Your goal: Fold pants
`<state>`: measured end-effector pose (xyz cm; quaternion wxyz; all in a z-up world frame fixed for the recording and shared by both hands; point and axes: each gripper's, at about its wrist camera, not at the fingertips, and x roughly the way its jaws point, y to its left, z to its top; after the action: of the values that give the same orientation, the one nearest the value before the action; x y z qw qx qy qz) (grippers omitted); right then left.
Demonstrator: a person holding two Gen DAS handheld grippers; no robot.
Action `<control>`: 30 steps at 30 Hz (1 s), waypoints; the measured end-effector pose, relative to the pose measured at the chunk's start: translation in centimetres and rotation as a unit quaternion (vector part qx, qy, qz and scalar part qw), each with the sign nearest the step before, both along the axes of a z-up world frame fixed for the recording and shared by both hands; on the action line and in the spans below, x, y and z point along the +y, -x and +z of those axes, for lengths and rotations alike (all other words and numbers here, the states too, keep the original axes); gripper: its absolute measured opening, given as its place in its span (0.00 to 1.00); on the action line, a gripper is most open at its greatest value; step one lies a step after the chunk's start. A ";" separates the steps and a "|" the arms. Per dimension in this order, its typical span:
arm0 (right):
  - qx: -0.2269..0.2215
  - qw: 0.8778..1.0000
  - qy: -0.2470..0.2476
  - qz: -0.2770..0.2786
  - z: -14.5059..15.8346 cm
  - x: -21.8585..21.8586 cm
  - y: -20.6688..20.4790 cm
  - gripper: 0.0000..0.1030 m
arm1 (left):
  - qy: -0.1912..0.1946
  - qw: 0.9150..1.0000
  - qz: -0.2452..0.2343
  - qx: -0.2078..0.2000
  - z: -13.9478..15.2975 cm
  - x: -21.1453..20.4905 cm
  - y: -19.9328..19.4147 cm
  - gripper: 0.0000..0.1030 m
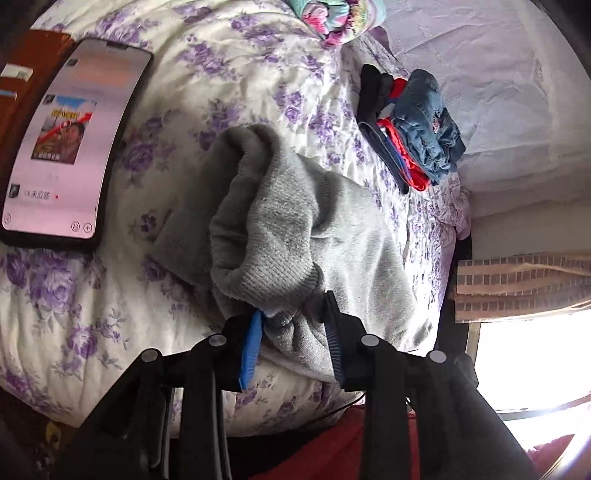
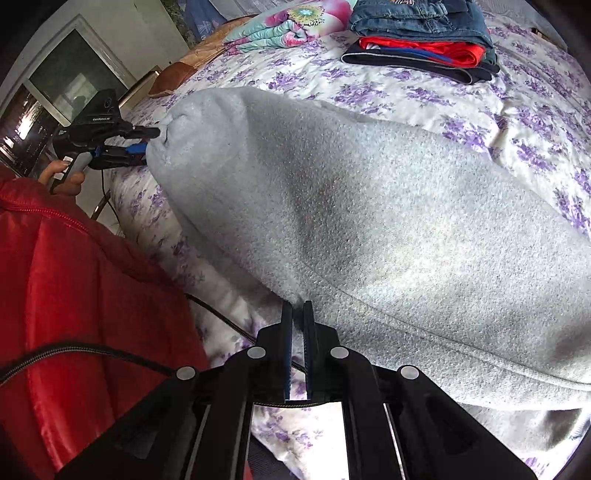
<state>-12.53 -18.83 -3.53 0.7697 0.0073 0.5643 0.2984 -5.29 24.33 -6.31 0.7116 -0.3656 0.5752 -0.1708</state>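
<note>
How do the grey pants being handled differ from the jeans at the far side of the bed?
The grey pants are plain, soft fleece-like fabric; the jeans are blue denim. The grey pants sprawl loosely across the floral bedcover, clamped by the left gripper and the right gripper; the jeans are untouched. The grey pants lie directly on the bedcover, while the jeans top a stack of folded clothes. Both are on the same bed.
</note>
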 end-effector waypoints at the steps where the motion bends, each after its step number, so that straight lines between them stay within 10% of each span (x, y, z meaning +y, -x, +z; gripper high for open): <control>1: 0.010 1.000 0.006 0.006 -0.6 0.2 0.3 0.06 | -0.003 1.000 -0.009 0.000 0.3 -0.1 -0.1 0.30; 7: 0.079 0.995 -0.046 -0.042 -2.6 -1.4 -0.6 0.12 | -0.062 0.995 -0.078 -0.025 2.3 -2.3 0.1 0.50; 11: 0.039 0.998 -0.044 -0.011 0.9 -1.9 -0.3 0.18 | -0.099 0.994 -0.044 -0.005 1.9 -0.1 0.6 0.53; 18: -0.056 0.994 -0.072 -0.058 5.0 -0.9 -9.4 0.26 | -0.062 0.994 -0.048 -0.083 4.4 -2.1 -0.5 0.55; 22: -0.050 0.998 -0.035 -0.032 2.2 5.0 -16.1 0.26 | -0.088 0.989 -0.098 -0.065 1.8 -6.1 -2.2 0.58; 30: 0.000 0.999 0.002 -0.034 -1.8 8.7 -19.0 0.53 | -0.037 0.997 -0.038 -0.051 -2.8 -5.4 -1.3 0.58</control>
<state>6.46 -10.12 -5.32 0.7793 0.0250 0.5645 0.2710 -3.96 18.93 -9.06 0.7463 -0.3072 0.5574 -0.1947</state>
